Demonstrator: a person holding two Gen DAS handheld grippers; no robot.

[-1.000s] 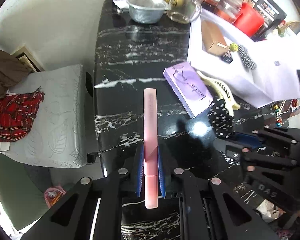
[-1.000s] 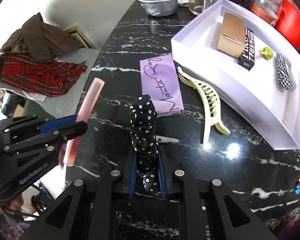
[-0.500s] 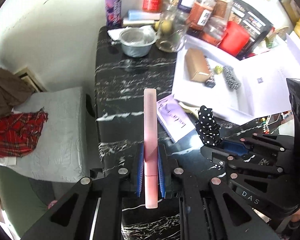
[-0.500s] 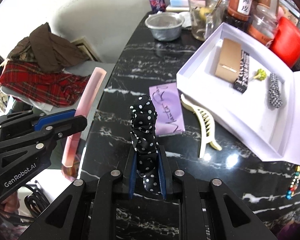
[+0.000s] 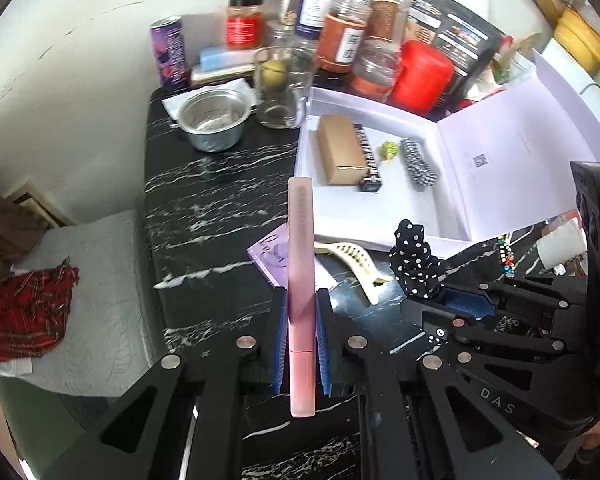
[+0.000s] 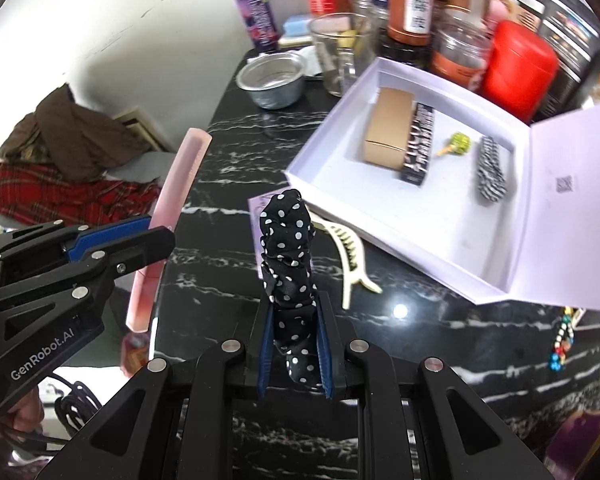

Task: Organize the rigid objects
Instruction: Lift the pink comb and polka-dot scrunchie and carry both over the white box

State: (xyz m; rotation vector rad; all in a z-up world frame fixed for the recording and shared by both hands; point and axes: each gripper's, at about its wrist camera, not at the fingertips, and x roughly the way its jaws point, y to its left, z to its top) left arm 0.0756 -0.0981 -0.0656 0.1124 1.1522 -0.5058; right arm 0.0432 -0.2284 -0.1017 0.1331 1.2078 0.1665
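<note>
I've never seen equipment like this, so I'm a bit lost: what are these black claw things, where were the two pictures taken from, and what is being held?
They are hand-held grippers, one in each of a person's hands, each with a fisheye camera looking along its fingers. One picture comes from each gripper. The left gripper is shut on a long pink comb. The right gripper is shut on a black polka-dot scrunchie. Below lies a black marble table with a cream hair claw, a purple booklet and an open white box holding small items.
</note>
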